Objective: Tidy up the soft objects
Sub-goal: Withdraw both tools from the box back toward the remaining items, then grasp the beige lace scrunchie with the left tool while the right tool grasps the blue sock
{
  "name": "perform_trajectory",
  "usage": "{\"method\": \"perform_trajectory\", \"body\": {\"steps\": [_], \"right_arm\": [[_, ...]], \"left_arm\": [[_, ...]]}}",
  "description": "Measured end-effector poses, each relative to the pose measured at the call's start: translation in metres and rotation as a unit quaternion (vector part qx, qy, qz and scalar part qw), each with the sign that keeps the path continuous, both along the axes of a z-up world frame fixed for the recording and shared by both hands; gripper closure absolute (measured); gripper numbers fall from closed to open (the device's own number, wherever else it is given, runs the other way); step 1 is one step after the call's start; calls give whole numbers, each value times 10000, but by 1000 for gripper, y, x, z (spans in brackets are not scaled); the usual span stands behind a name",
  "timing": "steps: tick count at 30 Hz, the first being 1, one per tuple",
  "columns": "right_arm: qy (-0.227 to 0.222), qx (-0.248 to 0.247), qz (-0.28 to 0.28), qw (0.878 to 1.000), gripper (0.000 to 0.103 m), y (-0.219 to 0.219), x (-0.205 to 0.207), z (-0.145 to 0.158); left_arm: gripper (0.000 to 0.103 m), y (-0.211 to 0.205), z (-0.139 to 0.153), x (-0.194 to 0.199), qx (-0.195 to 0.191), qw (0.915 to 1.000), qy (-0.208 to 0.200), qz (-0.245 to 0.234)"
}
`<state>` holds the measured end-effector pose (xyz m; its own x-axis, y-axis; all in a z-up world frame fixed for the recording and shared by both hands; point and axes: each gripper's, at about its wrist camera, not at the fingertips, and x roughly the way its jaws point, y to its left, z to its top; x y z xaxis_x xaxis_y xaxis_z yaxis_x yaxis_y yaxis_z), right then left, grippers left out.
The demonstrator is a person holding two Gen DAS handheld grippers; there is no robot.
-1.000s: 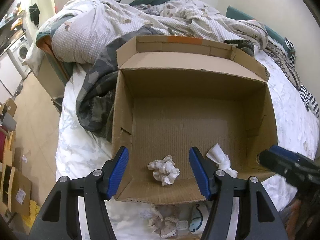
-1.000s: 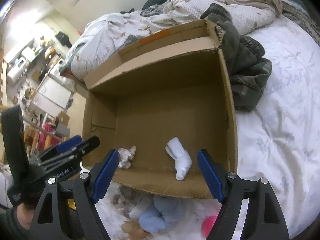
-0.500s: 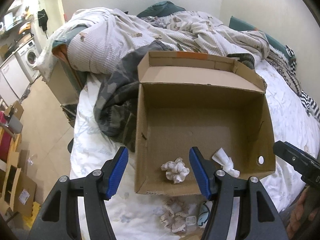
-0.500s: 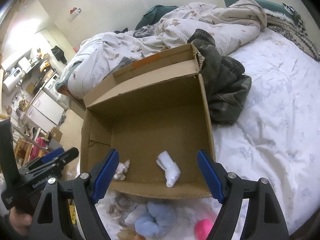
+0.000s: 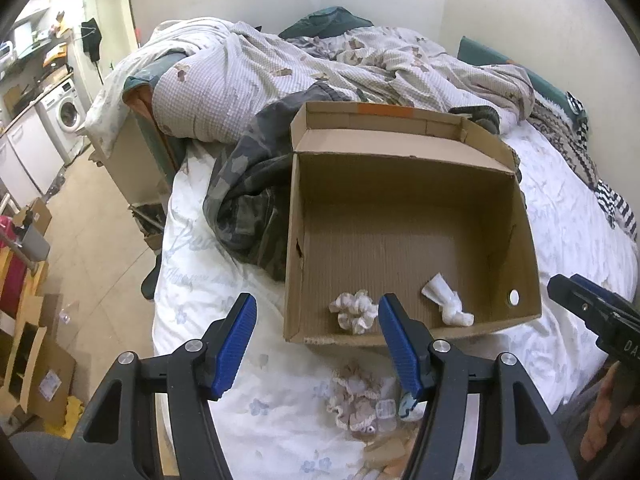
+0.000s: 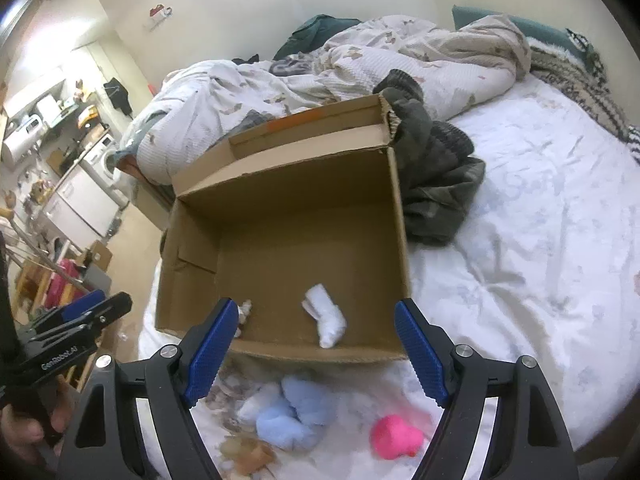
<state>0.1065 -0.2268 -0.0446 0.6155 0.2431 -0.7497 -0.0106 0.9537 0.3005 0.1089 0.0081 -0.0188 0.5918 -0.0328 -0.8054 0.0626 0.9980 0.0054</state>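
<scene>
Part of the crumpled scrunchie (image 6: 245, 314) inside the cardboard box (image 6: 394, 216) is hidden by the left blue pad of the right gripper (image 6: 316, 354) in the right wrist view; in the left wrist view it is seen whole (image 5: 354, 312), lying near the front wall. The heap on the bedsheet (image 5: 208, 280) in front of the box is hard to make out: a frilly cloth bundle (image 5: 354, 398) is partly covered by the left gripper (image 5: 316, 342), and beside it small clear items are too blurred to name. A brownish item at the bottom edge of the right wrist view cannot be identified.

Two soft items are counted inside the box: the scrunchie and one knotted white cloth (image 6: 326, 320), lying apart along the front wall. Outside, just before the box, one light blue plush (image 6: 292, 412) and one pink plush (image 6: 394, 436) are seen on the sheet. One dark camouflage garment (image 5: 244, 196) is bunched against the box's side.

Both grippers are held with fingers spread wide and nothing between them, above the near edge of the box.
</scene>
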Motion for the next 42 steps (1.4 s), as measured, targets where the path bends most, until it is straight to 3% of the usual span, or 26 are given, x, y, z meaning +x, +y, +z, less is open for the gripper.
{"method": "perform_trajectory", "body": {"steps": [5, 13, 20, 27, 31, 34, 36, 42], "right_arm": [[-41, -231, 43, 9997, 18, 7, -12, 2], [41, 67, 469, 9989, 18, 15, -30, -2], [412, 394, 256, 9980, 18, 4, -28, -15], [1149, 601, 317, 9910, 18, 6, -17, -43], [1904, 816, 498, 9770, 18, 15, -10, -75], [2395, 644, 624, 9668, 18, 27, -5, -99], [2595, 605, 677, 9615, 18, 33, -1, -112], [2909, 1173, 536, 9480, 16, 46, 16, -135]], "left_arm": [[43, 0, -2, -11, 43, 10000, 52, -17], [43, 5, -8, -25, 11, 9997, 224, 77], [43, 8, -15, -23, 210, 9987, 347, 315], [43, 12, -23, -17, 86, 9978, 544, 368], [43, 16, -33, -12, -23, 9961, 747, 467], [43, 21, -38, -10, -105, 9945, 878, 563], [43, 26, -41, -8, -181, 9932, 958, 640], [43, 33, -47, -6, -281, 9906, 1095, 766]]}}
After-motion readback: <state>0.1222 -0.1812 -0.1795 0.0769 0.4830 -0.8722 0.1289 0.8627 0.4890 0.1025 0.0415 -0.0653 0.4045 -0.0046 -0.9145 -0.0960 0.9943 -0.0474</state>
